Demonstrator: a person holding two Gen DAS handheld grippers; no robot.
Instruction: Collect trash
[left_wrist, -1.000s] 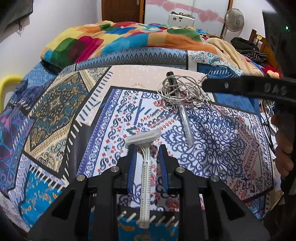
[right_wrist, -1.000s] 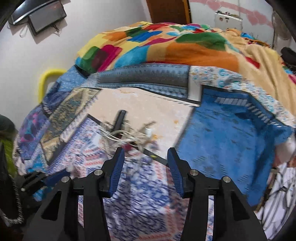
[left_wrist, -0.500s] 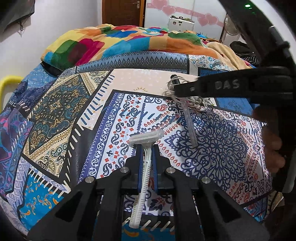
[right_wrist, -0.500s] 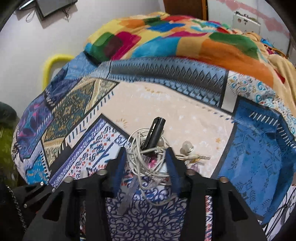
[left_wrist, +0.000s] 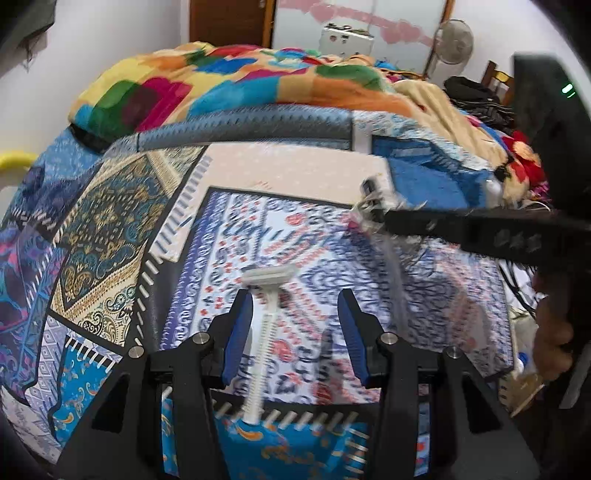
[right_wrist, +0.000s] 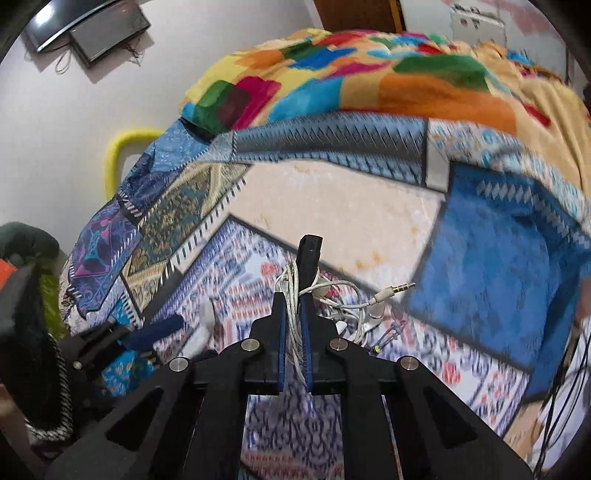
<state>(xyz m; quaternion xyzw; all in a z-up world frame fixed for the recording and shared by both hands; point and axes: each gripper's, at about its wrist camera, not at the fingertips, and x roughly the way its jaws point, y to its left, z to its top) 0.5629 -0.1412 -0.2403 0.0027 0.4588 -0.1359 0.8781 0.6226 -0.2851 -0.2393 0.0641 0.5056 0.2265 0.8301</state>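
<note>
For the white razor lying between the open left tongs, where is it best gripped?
Probably the ribbed handle of the razor, pinched across its width. It lies lengthwise along the left tongs, head pointing away, so come straight down from above, staying behind the wide head.

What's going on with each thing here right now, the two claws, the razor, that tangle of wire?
left gripper: open, fingers either side of the razor.
razor: lying flat on the bedspread, beside one blue pad.
right gripper: shut on the earphone cable.
earphone cable: tangled, wrapped round a black pen, plug end loose.
black pen: sticking out past the fingertips.
bedspread: spread flat.
</note>
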